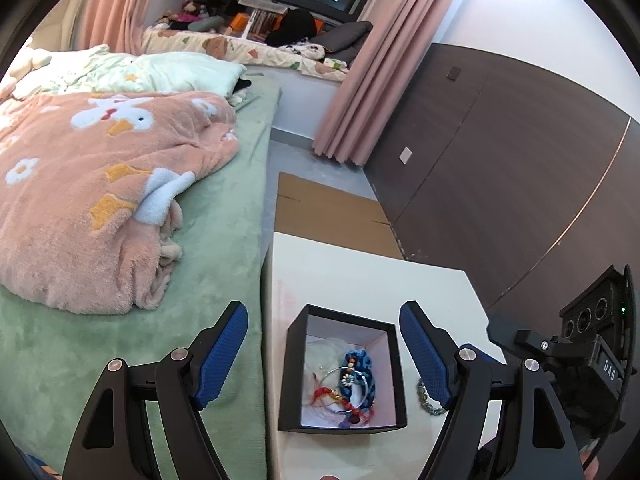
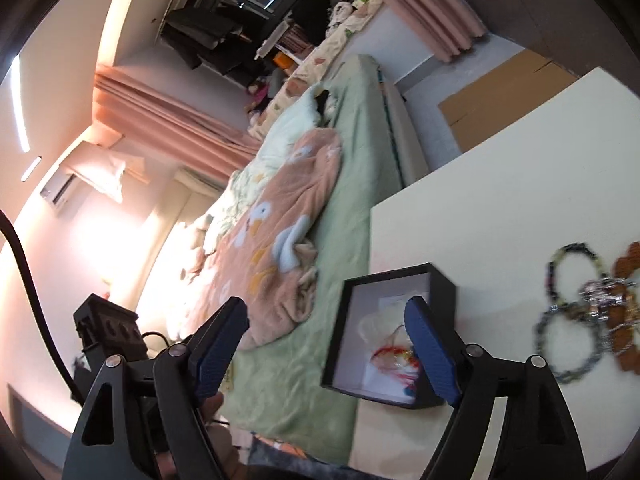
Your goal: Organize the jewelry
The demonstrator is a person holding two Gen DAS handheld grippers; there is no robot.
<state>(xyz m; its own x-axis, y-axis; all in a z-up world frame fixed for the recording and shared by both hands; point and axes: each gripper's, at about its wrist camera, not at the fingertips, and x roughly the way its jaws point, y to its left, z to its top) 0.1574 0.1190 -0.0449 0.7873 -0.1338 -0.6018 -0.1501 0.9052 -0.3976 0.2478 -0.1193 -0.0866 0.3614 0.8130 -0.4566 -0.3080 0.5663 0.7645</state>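
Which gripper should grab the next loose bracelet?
Probably right. The loose bracelets lie on the table to the right of the black box, nearer the open right gripper. The open left gripper frames the box.

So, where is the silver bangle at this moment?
In the left wrist view, the silver bangle lies inside the open black box on the white table, on top of the blue piece and the red thread bracelet.

Cream table (image 2: 500,208): black box (image 1: 294,380) (open-topped), beaded bracelets (image 2: 570,276) beside.
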